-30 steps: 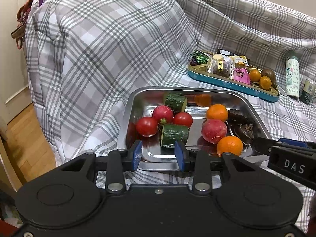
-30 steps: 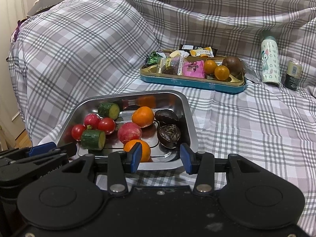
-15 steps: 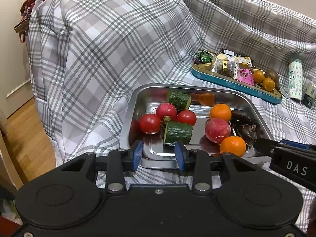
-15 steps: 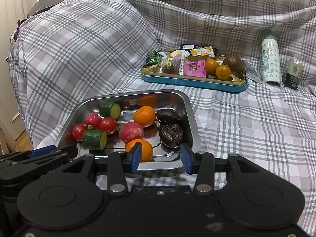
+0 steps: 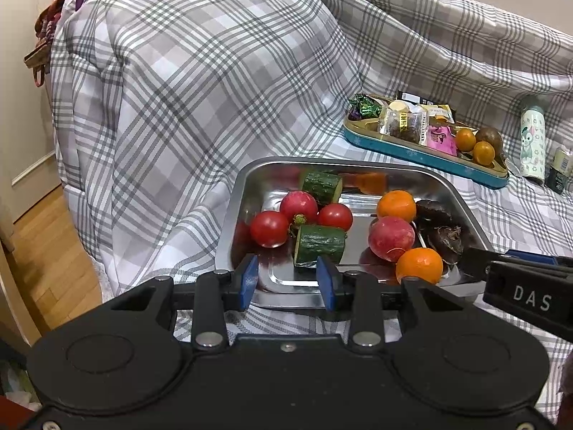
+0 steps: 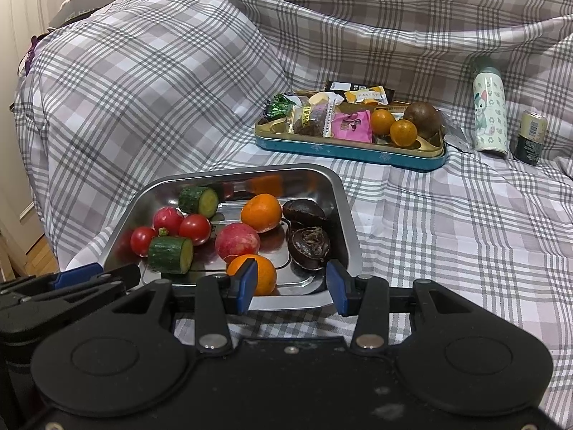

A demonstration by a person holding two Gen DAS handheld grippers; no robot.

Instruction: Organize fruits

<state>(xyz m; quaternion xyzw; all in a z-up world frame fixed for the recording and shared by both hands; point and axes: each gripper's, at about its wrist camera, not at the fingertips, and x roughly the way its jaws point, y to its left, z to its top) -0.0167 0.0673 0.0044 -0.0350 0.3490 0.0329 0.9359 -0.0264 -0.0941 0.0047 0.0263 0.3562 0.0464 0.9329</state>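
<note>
Plaid-covered sofa, steel tray (image 5: 247,193) of mixed produce. Left gripper (image 5: 287,281) crept closer to tray lately; right gripper (image 6: 290,288) barely shifted. Both jaws wide, empty. No fruit moved.

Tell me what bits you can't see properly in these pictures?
- Near orange: right wrist view, partly behind the right gripper finger.
- Near rim of the steel tray: left wrist view, covered by the left gripper.
- Snack packet print: mostly too small to read in either view.
- Small can: left wrist view, cut by the image edge.
</note>
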